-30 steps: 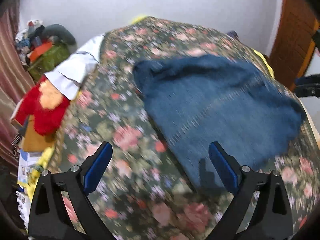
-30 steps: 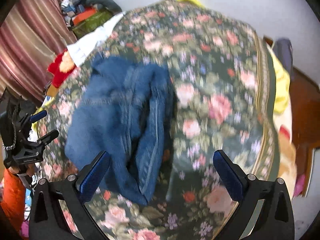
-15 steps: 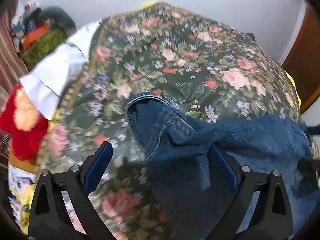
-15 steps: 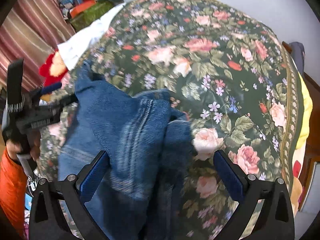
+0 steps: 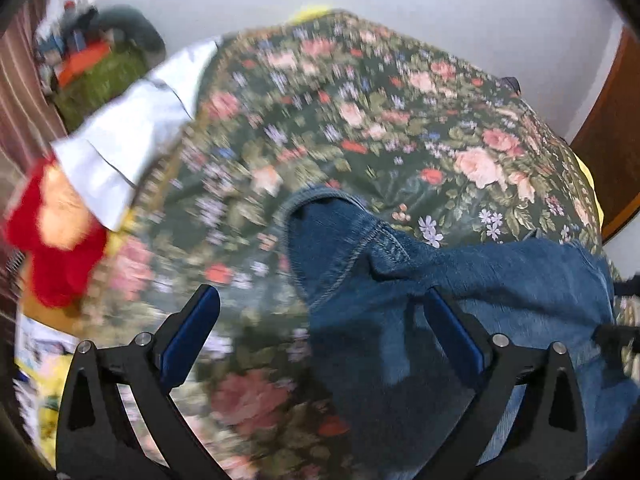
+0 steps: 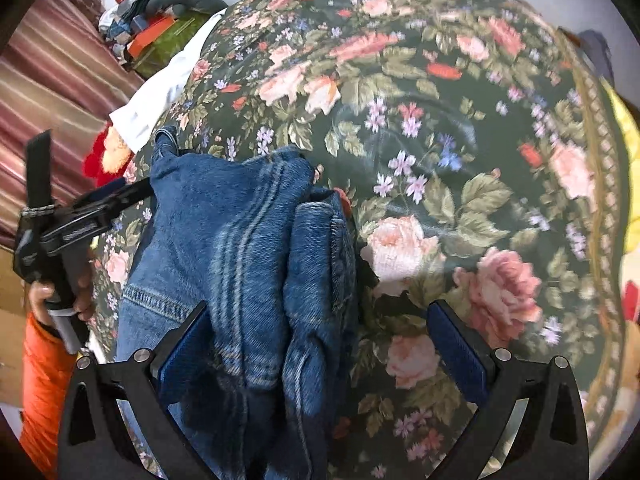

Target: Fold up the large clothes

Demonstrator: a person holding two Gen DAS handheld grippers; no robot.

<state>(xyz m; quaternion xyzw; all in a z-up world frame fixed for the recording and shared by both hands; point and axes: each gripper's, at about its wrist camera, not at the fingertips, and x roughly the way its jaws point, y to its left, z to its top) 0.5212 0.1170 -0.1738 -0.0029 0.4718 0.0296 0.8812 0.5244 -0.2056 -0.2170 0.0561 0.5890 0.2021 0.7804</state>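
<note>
Blue jeans (image 5: 460,292) lie bunched on a floral bedspread (image 5: 360,120). In the left wrist view my left gripper (image 5: 320,344) is open and low over the jeans' left edge, its right finger over the denim. In the right wrist view my right gripper (image 6: 320,344) is open, with a thick fold of the jeans (image 6: 256,248) lying between its fingers, nearer the left one. The left gripper also shows in the right wrist view (image 6: 80,216), held by a hand at the jeans' left side.
A white cloth (image 5: 132,140) and a red plush toy (image 5: 56,236) lie at the bed's left edge. A cluttered pile (image 5: 96,60) stands in the far left corner by striped curtains. A wooden door (image 5: 608,152) is on the right. A yellow sheet (image 6: 628,184) edges the bed.
Both grippers have moved lower and closer to the jeans. The jeans now lie nearer in both views, with the fold between the right gripper's fingers.
</note>
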